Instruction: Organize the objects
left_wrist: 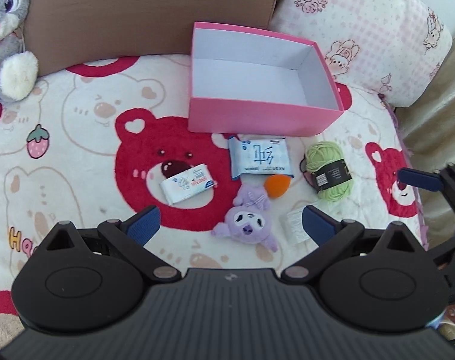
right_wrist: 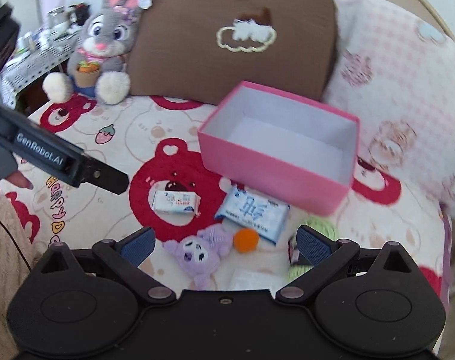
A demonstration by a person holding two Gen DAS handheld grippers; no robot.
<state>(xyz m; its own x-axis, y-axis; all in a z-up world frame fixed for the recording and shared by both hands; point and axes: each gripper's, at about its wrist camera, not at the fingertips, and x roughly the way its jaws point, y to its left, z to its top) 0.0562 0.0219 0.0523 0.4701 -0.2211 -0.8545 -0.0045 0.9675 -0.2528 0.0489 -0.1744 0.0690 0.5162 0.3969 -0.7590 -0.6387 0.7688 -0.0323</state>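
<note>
An empty pink box [left_wrist: 257, 117] [right_wrist: 272, 174] stands open on the bear-print blanket. In front of it lie a small white tissue pack [left_wrist: 188, 187] [right_wrist: 176, 203], a blue-and-white wipes packet [left_wrist: 260, 157] [right_wrist: 251, 214], an orange ball [left_wrist: 277, 184] [right_wrist: 245, 240], a purple plush toy [left_wrist: 248, 222] [right_wrist: 203, 255], a green yarn skein [left_wrist: 328, 171] [right_wrist: 320, 225] and a clear sachet [left_wrist: 295, 229] [right_wrist: 248, 279]. My left gripper [left_wrist: 230, 225] hovers open above the plush. My right gripper [right_wrist: 224, 244] also hangs open over the plush and ball, holding nothing.
A brown pillow [left_wrist: 149, 9] [right_wrist: 227, 45] and a pink checked pillow [left_wrist: 368, 27] [right_wrist: 401, 96] lean behind the box. A grey bunny plush [left_wrist: 5, 36] [right_wrist: 104, 45] sits at the back left. The bed edge [left_wrist: 413, 150] drops off at the right. A person's fingers [right_wrist: 17, 178] hold the left gripper's handle.
</note>
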